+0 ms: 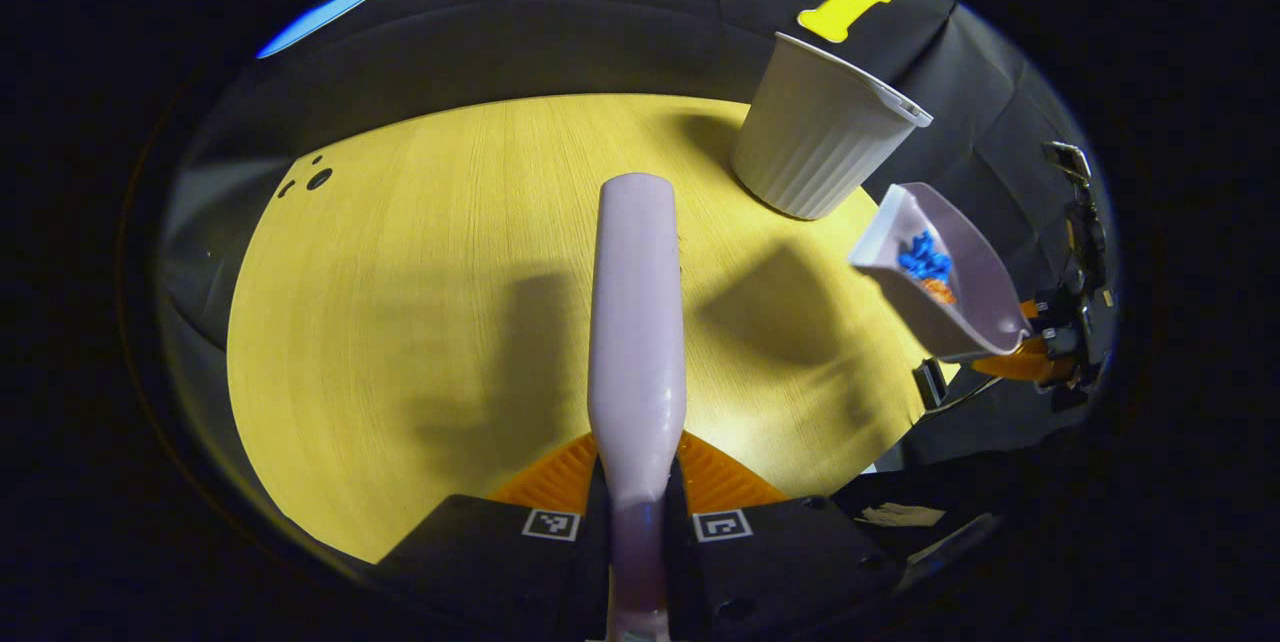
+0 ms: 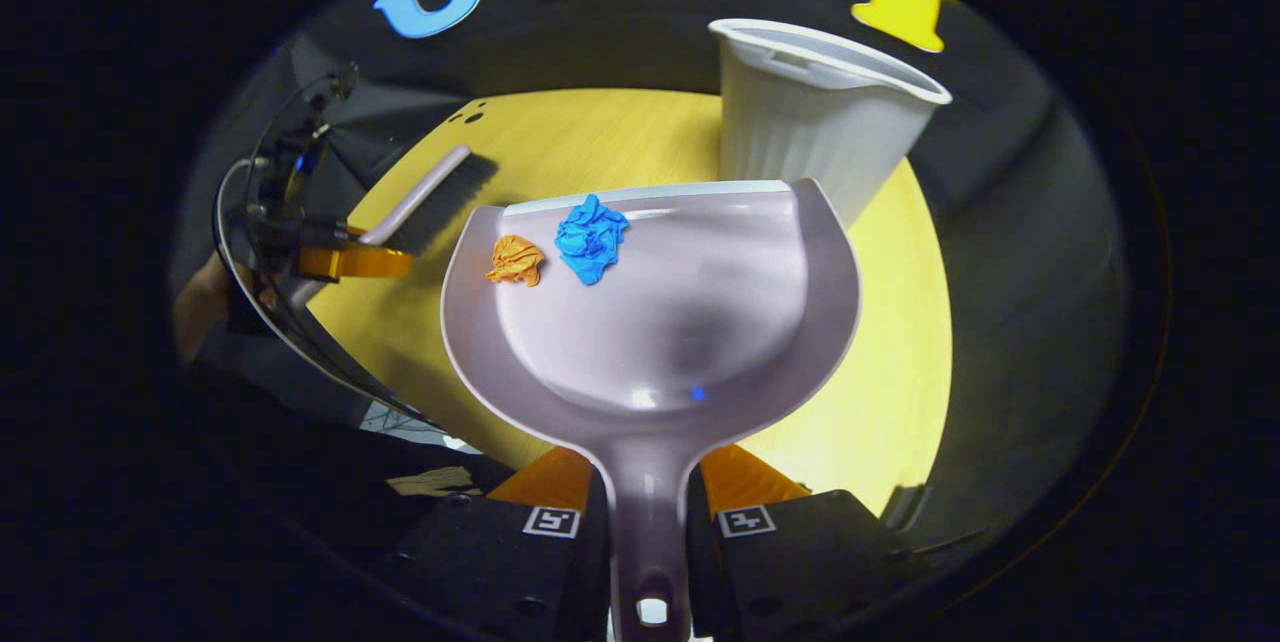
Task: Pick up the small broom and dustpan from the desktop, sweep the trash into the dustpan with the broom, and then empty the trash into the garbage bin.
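Right gripper view: nearest the lens, the right tongs (image 2: 645,522) are closed on the dustpan's handle, one finger pressing each side of it. The dustpan (image 2: 690,322) spreads out ahead of them, lifted clear of the yellow wooden counter (image 2: 900,372). In its pan, close to the front lip, lie a crumpled blue paper ball (image 2: 590,237) and a smaller orange paper ball (image 2: 516,259), just beside each other. Just beyond the dustpan's lip stands the ribbed white garbage bin (image 2: 810,132), upright on the counter, its open mouth above the lip's level. Farther off, on the side of the dustpan away from the bin, the broom (image 2: 440,192) hangs over the counter with its dark bristles toward the bin.

In the left gripper view, the left tongs (image 1: 637,507) are clamped on the broom's pale handle (image 1: 637,322), which runs straight ahead over the counter (image 1: 420,302). Beyond, the dustpan (image 1: 940,282) is held tilted in the air just beside the garbage bin (image 1: 820,137), the blue and orange paper inside it.
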{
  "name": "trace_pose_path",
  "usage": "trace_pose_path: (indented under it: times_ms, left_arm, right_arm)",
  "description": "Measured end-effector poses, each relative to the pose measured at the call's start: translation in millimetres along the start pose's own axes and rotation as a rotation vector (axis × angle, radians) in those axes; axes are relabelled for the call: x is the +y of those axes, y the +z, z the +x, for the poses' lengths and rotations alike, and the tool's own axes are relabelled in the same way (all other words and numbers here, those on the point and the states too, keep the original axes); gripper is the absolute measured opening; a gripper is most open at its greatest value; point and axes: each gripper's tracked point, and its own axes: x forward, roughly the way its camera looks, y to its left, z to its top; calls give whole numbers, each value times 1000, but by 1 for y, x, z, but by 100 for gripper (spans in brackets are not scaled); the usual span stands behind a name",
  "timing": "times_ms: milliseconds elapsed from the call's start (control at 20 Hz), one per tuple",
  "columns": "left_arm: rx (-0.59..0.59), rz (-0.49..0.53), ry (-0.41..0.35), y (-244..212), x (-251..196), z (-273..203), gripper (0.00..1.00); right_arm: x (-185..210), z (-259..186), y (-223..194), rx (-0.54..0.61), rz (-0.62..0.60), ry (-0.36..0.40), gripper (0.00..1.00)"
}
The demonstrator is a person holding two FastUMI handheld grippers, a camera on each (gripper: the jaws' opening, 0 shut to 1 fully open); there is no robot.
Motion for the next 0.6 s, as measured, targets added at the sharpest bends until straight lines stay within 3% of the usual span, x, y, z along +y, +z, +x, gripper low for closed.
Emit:
trace_pose_path:
  times_ms: [250,300,450,500,600]
  left_arm:
    - [-2,-13,-48,-2,-10,7,27]
    - [-4,-18,-51,-1,-10,8,27]
    - [-15,-22,-50,0,-8,7,27]
    - [-17,-20,-53,1,-7,6,27]
    - [-8,-35,-65,-2,-4,3,27]
  right_arm:
    - [-7,-29,11,-39,38,-82,35]
    - [-9,-37,15,-54,64,-100,28]
    - [-18,-66,40,-104,127,-126,41]
    - [-23,-72,52,-123,121,-145,35]
    - [-33,-75,75,-148,100,-179,35]
